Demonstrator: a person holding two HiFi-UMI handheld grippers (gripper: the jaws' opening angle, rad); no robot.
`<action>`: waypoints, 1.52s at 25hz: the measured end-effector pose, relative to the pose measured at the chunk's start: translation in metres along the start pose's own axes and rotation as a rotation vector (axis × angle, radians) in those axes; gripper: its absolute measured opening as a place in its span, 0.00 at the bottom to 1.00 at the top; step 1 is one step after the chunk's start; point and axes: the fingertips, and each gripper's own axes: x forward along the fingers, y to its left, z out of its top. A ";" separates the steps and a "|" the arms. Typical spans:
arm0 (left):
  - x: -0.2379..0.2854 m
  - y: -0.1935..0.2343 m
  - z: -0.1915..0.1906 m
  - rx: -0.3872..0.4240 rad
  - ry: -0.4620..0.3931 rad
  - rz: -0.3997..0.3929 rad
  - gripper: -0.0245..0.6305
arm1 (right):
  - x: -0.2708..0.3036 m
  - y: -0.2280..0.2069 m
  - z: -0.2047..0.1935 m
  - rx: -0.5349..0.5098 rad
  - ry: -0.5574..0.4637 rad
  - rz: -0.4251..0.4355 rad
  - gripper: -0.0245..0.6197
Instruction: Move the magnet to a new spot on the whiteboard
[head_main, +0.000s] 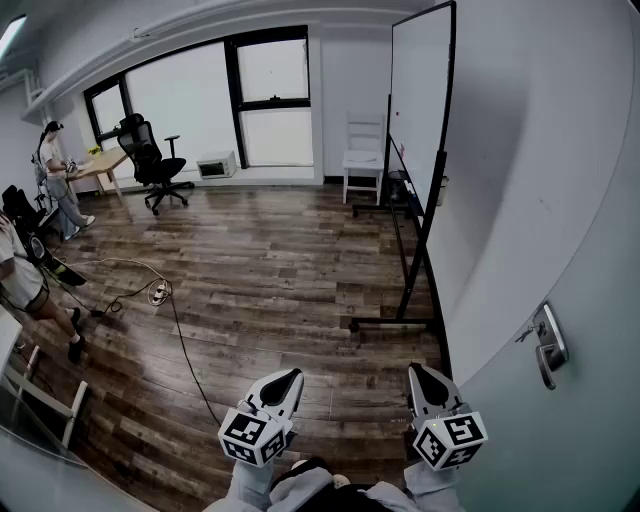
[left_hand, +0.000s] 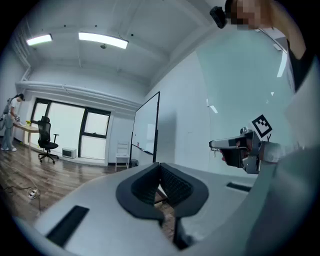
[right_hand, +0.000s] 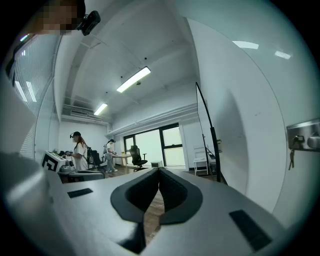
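The whiteboard (head_main: 420, 100) stands on a black wheeled frame by the right wall, well ahead of both grippers. A tiny red dot (head_main: 397, 114) on its face looks like the magnet, though it is too small to be sure. My left gripper (head_main: 288, 382) and right gripper (head_main: 424, 378) hang side by side low over the wooden floor, both level and far from the board. Each is shut with nothing between its jaws. The left gripper view shows its tips (left_hand: 160, 166) meeting, with the whiteboard (left_hand: 148, 134) beyond. In the right gripper view the tips (right_hand: 159, 172) touch and the board (right_hand: 206, 145) is seen edge-on.
A white chair (head_main: 363, 158) stands behind the board. A black office chair (head_main: 150, 160) and a microwave (head_main: 216, 165) are near the windows. A cable with a power strip (head_main: 158, 292) crosses the floor. People stand at the left (head_main: 55, 180). A door handle (head_main: 548, 345) is close on the right.
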 end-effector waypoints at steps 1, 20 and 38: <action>-0.001 -0.001 0.000 0.000 0.000 -0.005 0.05 | -0.001 0.001 0.000 0.005 -0.001 0.001 0.08; -0.013 -0.017 -0.017 -0.023 0.034 -0.013 0.05 | -0.012 0.006 -0.020 0.060 0.028 0.006 0.08; 0.080 0.036 -0.007 -0.044 0.031 -0.010 0.05 | 0.084 -0.040 -0.015 0.065 0.057 0.018 0.08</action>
